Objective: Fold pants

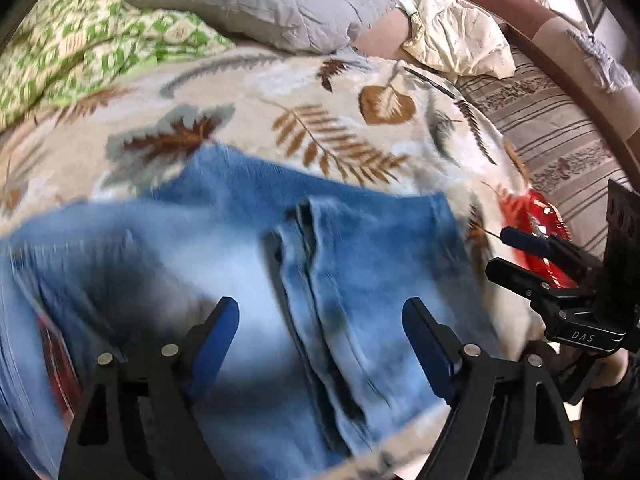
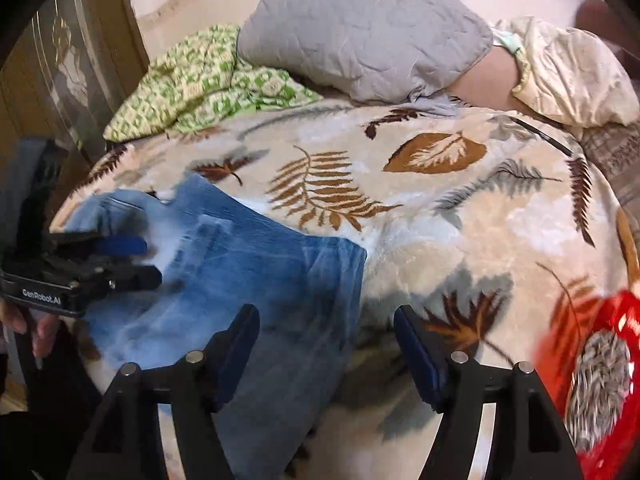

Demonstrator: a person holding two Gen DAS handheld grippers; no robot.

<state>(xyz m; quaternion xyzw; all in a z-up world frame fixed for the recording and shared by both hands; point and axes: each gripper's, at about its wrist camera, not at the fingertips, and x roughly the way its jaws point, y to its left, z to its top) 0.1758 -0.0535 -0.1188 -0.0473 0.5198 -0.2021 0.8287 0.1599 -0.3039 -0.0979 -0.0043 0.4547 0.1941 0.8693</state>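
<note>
The pants (image 1: pixel 224 264), faded blue jeans, lie on the bed's leaf-print blanket (image 1: pixel 352 120), filling the lower left and middle of the left wrist view and the lower left of the right wrist view. They look already doubled at least once: in the left wrist view a stack of layered edges runs down the middle of the cloth, and the bundle reads as a broad, short block, not two long legs. My judgement is that the fold is well along, with perhaps one more fold or a smoothing pass left; motion blur hides the waistband and hems. The long axis appears to run from the left of the frame toward the right, ending in a straight edge near the middle of the right wrist view. The left gripper (image 1: pixel 320 344) hovers over the denim, jaws spread wide and empty. The right gripper (image 2: pixel 326 354) likewise has its jaws apart, holding nothing, over the cloth's right edge.
</note>
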